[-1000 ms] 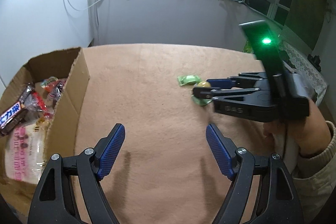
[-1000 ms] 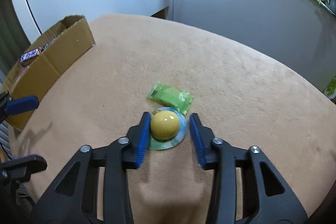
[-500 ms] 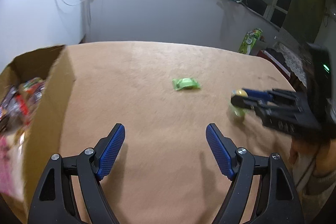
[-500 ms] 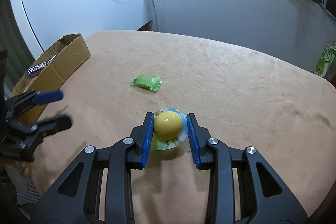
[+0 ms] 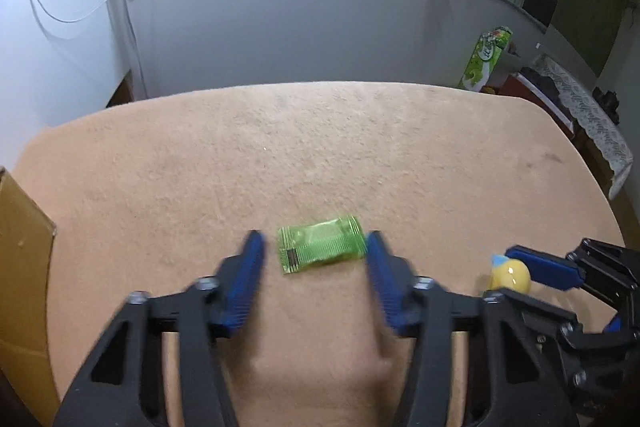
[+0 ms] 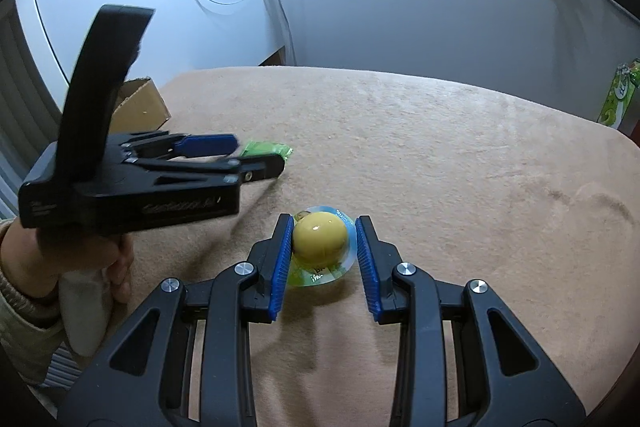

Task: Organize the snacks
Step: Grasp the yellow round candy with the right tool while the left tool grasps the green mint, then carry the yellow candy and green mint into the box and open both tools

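Snacks: two loose on the table; a green packet [image 5: 322,243] and a yellow jelly cup [image 6: 319,237].
Table [image 5: 360,155]: covered in tan cloth; fills the lower half of both views.
Cardboard box [image 5: 20,267]: at the table's left edge, 9 o'clock in the left wrist view; 10 o'clock in the right wrist view, partly hidden behind the left gripper.
Left gripper [image 5: 314,265]: jaws have just been closing; the green packet lies between the blue pads. The right pad is at the packet's edge, the left pad stands just clear, so no grip yet. Image blurred.
Right gripper [image 6: 323,253]: blue pads pressed against both sides of the yellow jelly cup; grip closed on it.
Hand [image 6: 80,259]: holds the left gripper's handle, 8 o'clock in the right wrist view.
Green packet: flat on the cloth, 10 o'clock from the jelly cup, near it.
Yellow jelly cup: dome up, its round foil rim lying on the cloth; 3 o'clock from the green packet in the left wrist view.
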The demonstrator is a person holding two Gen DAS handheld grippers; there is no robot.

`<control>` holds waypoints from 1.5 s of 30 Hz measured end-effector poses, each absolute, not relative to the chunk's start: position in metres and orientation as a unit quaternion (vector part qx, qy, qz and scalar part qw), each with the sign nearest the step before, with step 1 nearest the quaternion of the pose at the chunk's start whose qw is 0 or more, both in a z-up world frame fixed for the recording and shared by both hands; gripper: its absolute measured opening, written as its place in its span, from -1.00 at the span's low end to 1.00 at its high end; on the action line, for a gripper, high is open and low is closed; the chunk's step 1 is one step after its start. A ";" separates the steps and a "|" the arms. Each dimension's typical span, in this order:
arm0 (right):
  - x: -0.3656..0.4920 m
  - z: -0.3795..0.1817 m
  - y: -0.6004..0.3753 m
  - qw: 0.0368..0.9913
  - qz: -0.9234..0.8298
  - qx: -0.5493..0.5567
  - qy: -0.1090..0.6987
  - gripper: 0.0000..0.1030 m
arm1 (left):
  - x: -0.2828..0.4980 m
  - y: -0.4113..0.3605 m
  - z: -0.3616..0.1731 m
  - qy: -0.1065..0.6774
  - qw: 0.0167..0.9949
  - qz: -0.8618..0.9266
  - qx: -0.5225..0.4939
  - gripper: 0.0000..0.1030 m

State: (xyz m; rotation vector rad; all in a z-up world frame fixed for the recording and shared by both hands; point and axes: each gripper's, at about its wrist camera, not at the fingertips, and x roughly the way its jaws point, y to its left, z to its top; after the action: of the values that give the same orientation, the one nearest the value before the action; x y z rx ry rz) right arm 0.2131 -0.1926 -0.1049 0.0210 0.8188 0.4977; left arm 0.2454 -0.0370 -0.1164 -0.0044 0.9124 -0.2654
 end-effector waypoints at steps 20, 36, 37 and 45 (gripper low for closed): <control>0.199 -0.093 -0.203 0.901 0.226 0.018 0.371 -0.36 | 0.237 -0.038 -0.097 0.401 0.898 -0.183 -0.005 -0.92; 0.202 -0.096 -0.210 0.900 0.224 0.028 0.373 -0.36 | 0.245 -0.065 -0.113 0.431 0.881 -0.193 0.036 -0.93; 0.202 -0.097 -0.210 0.900 0.223 0.029 0.374 -0.36 | 0.242 -0.064 -0.114 0.431 0.880 -0.196 0.040 -0.93; 0.195 -0.090 -0.217 0.906 0.217 0.038 0.361 -0.36 | 0.204 -0.050 -0.091 0.398 0.898 -0.184 0.036 -0.93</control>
State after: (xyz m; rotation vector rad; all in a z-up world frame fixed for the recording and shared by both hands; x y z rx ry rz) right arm 0.1954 -0.2167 -0.0902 0.0777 0.7459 0.4482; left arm 0.2038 -0.0497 -0.0907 0.0754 0.8250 -0.3811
